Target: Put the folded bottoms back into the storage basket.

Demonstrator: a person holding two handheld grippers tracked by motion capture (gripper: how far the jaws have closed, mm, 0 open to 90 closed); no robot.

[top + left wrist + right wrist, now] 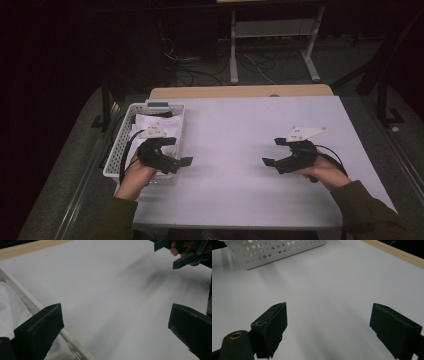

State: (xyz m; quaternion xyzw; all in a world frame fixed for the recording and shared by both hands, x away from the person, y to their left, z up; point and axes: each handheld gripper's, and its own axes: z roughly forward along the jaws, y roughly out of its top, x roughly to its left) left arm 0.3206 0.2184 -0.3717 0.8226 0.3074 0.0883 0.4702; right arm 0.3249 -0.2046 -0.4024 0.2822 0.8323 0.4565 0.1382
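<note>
White tabletop (pixel 235 150) fills the middle of the room, with dark floor and cables behind it. At its left edge sits a perforated white basket (pixel 116 150) holding white cloth (pixel 145 125). Over the basket's near right corner the left gripper (pixel 181 150) hovers, its jaws wide apart and empty, pointing toward the table's centre. Well apart on the other side, the right gripper (pixel 270 151) points back at it, level above bare table, jaws spread wide with nothing between them. Both forearms come in from the near edge.
</note>
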